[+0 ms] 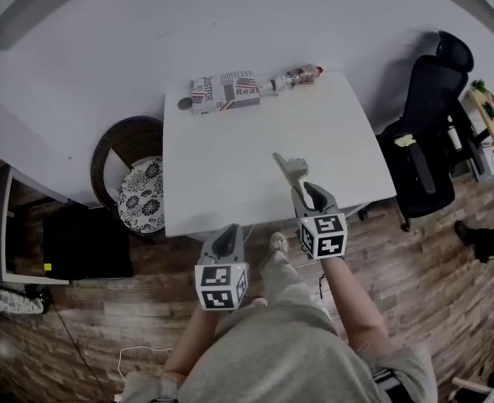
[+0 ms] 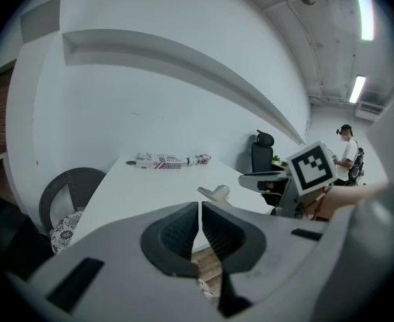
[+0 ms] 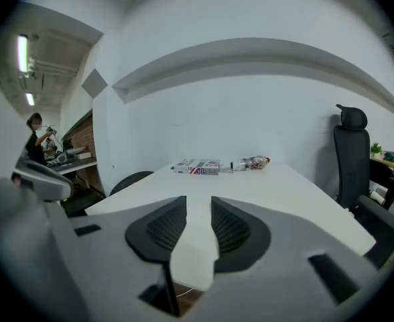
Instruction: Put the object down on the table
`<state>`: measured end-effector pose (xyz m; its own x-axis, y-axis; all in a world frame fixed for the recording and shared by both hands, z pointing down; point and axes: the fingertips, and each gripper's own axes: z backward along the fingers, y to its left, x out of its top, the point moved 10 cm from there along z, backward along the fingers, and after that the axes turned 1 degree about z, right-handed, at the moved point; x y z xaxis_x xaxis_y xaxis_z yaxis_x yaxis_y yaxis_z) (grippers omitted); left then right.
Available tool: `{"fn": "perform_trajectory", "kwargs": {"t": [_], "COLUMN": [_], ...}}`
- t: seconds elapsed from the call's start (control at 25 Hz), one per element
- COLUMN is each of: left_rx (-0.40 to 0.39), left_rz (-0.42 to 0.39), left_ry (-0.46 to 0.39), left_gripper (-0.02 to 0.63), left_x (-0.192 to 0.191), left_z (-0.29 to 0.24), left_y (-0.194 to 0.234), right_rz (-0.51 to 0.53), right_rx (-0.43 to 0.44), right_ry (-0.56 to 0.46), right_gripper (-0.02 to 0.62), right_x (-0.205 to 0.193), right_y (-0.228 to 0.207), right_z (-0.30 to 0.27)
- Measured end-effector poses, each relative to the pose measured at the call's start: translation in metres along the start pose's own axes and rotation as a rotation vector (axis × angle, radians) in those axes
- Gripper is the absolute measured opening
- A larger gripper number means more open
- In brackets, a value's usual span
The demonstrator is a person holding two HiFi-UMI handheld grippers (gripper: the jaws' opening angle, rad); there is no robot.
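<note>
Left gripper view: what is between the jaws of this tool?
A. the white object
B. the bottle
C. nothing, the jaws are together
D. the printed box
C: the left tool has its jaws together with nothing between them, while the box and the bottle lie at the far edge of the table and the white object lies on it apart from this tool.

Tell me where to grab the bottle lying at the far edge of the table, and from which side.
Take the bottle at mid-body, probably from above, jaws across its width. It lies on its side with both flanks free; the printed box crowds its base end, and the red-capped neck is narrow.
</note>
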<state>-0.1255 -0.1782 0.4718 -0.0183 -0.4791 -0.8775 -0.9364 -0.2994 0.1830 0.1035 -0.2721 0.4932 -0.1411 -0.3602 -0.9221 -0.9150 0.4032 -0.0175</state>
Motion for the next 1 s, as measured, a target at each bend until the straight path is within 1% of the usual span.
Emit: {"fn": "perform_trajectory", "kwargs": {"t": [0.28, 0.48, 0.68, 1.0], "left_rx": [0.008, 0.007, 0.001, -0.003], "left_rz": [0.006, 0.006, -0.001, -0.012], "left_ry": [-0.023, -0.033, -0.051, -0.072], "left_gripper": [0.017, 0.017, 0.017, 0.017], "left_x": [-0.011, -0.018, -0.024, -0.030], "left_z": [0.034, 0.058, 0.074, 0.092], "left_y": [0.000, -0.002, -0.007, -0.016], "right_rz": [0.014, 0.007, -0.009, -0.032], "right_rx": [0.032, 0.054, 0.065, 0.096], "right_ry": [-0.034, -0.068, -0.103, -0.137], "right_gripper": [0.078, 0.031, 0.004, 0.000], "right_x": [0.001, 0.000, -0.002, -0.008], "right_y": [0.039, 0.065, 0.083, 0.097], "right_z": [0.048, 0.082, 0.114, 0.148]}}
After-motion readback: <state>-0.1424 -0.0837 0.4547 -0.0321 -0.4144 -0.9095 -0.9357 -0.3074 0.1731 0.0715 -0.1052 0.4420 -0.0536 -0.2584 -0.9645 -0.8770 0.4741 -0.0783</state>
